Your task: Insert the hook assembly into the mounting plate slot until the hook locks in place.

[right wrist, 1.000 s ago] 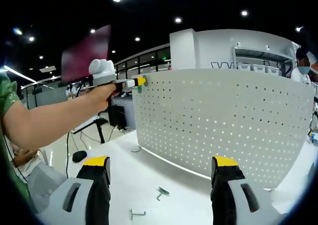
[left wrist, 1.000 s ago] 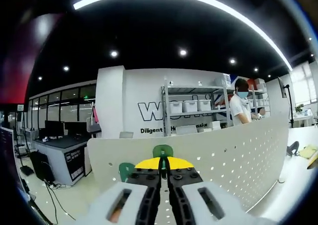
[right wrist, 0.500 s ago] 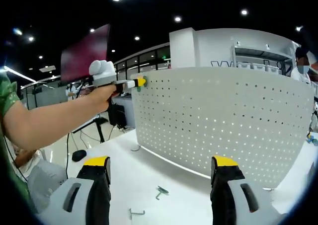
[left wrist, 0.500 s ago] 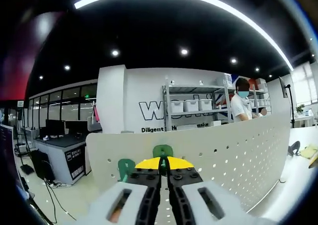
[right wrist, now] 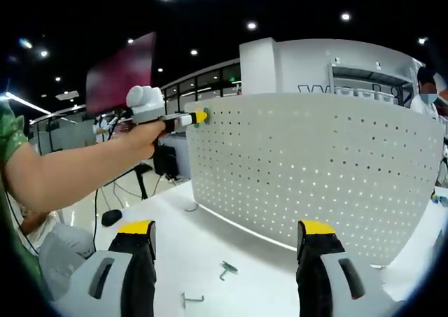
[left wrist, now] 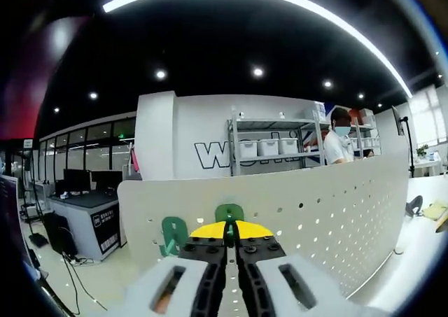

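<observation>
— Where is the hook relative to the left gripper?

— In the left gripper view, the left gripper (left wrist: 230, 234) has its yellow-tipped jaws pressed together on a green hook (left wrist: 229, 213), whose rounded top sticks up just past the tips. It sits right against the upper part of the white pegboard (left wrist: 336, 212). A second green hook (left wrist: 173, 233) is on the pegboard just left of the jaws.

— And from the other side?

— In the right gripper view, a person's hand (right wrist: 143, 138) holds the left gripper (right wrist: 199, 116) at the pegboard's (right wrist: 315, 170) top left corner, a bit of green showing at the tip. The right gripper (right wrist: 227, 243) is spread wide, nothing between its jaws, held low over the white counter (right wrist: 210, 243), well apart from the pegboard. Two small metal hooks (right wrist: 227, 270) lie loose on the counter between its jaws, one nearer than the other.

— Any writing?

— On the far white wall (left wrist: 203, 138), large dark letters begin "Wo", the rest cut off by a shelf rack (left wrist: 269, 152) with bins. Below it a smaller line starts "Diligent"; the remainder is hidden. A person in a mask (left wrist: 339, 145) stands by the rack.
</observation>
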Available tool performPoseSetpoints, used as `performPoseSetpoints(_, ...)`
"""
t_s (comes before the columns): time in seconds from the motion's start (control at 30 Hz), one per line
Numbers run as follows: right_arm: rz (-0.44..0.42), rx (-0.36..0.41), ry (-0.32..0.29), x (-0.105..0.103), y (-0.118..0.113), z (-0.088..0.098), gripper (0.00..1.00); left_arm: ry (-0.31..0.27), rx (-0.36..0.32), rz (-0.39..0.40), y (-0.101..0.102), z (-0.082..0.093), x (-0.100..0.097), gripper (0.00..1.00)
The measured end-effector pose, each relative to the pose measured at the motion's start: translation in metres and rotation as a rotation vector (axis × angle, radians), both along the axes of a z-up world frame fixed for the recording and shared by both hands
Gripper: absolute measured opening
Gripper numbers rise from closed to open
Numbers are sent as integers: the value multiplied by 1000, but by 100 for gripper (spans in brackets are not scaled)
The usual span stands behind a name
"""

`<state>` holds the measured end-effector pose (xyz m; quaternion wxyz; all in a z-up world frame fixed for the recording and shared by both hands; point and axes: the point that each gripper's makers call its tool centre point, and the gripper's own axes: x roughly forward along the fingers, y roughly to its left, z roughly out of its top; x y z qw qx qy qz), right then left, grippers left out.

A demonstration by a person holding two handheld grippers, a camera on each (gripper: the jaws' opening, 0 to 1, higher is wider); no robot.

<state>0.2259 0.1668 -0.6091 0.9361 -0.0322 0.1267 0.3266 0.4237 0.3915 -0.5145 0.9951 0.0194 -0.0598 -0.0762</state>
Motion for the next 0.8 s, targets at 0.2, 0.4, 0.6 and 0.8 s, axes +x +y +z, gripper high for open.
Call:
performPoseSetpoints(0.2, 2, -4, -1, 0, 1, 0, 84, -7, 4, -1, 0, 0, -1, 3)
performPoseSetpoints(0.4, 0, -9, 0, 1, -1, 0, 84, -14, -1, 0, -1, 0, -1, 3)
performPoseSetpoints(0.6, 0, -10, 1, 1, 0, 0, 84, -15, -3, -1, -1, -1, -1, 3)
performPoseSetpoints(0.8, 3, -12, 0, 0, 1, 0, 84, -5, -8, 2, 0, -5, 0, 3)
